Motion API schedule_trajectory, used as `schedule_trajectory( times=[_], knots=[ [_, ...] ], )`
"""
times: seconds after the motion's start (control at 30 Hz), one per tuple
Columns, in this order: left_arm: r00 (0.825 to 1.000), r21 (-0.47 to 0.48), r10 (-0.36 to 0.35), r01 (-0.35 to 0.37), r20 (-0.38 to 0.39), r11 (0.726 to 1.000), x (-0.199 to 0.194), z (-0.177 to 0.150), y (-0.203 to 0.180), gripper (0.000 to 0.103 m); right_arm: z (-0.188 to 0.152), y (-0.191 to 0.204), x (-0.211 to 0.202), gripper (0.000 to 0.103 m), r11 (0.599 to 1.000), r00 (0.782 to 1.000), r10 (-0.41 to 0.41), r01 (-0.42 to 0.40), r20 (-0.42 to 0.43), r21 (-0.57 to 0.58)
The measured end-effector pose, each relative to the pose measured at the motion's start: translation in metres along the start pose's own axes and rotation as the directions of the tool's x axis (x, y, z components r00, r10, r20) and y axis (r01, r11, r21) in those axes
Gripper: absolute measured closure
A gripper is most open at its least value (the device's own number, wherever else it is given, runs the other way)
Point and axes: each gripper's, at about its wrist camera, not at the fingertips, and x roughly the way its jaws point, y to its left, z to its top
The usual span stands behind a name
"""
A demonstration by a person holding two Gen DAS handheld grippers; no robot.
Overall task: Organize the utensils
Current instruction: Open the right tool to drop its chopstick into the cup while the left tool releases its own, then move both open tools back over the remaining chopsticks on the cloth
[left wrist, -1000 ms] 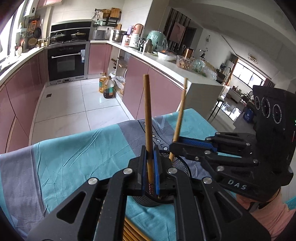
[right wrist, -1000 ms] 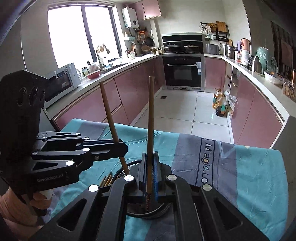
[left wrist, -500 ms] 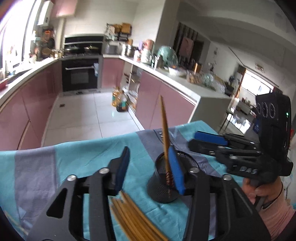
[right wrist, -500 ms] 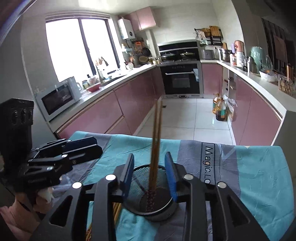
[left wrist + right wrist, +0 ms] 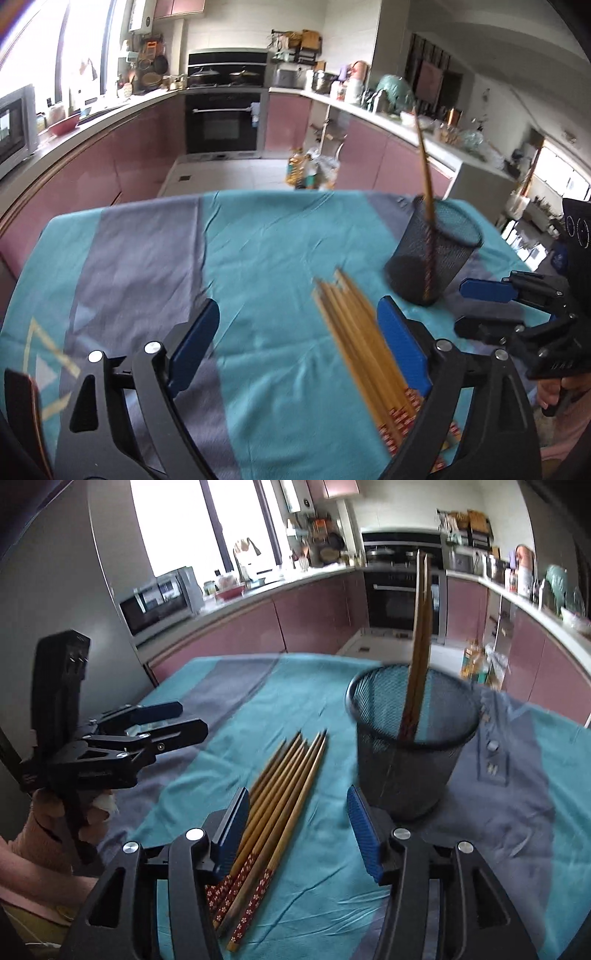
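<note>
Now, with both my left gripper (image 5: 297, 345) and right gripper (image 5: 297, 829) spread wide and empty, I should close squarely on one chopstick from the pile (image 5: 275, 801) at lower centre, beside the mesh cup (image 5: 410, 746).

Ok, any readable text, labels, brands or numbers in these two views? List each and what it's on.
Nothing can be quoted; no text is legible in either view.
Print on the tablecloth, beside the mesh cup: blurred, unreadable.
Raised lettering on the side of the left gripper: too small to read.
Marking on the body of the right gripper: blurred, unreadable.
Red ends of the chopsticks: flower pattern only, no text.
</note>
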Motion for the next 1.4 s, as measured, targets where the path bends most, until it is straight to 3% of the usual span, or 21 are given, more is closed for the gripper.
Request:
schedule_trajectory(
  times=[0.17,0.53,1.4],
  knots=[
    [0.997,0.008,0.000,0.000,-0.078,1.000,0.018,-0.012,-0.012,0.022,-0.009,0.005,0.026,0.050,0.999,0.998,-0.027,0.029,-0.060,0.027],
    [0.982,0.027,-0.004,0.009,-0.190,1.000,0.045,-0.031,-0.025,0.034,-0.015,0.005,0.043,0.058,0.996,0.992,-0.084,0.088,-0.098,0.035],
    [0.978,0.062,-0.002,0.015,-0.210,0.998,0.052,-0.036,-0.035,0.041,-0.018,0.004,0.051,0.072,0.990,0.982,-0.139,0.140,-0.125,0.002]
  ],
)
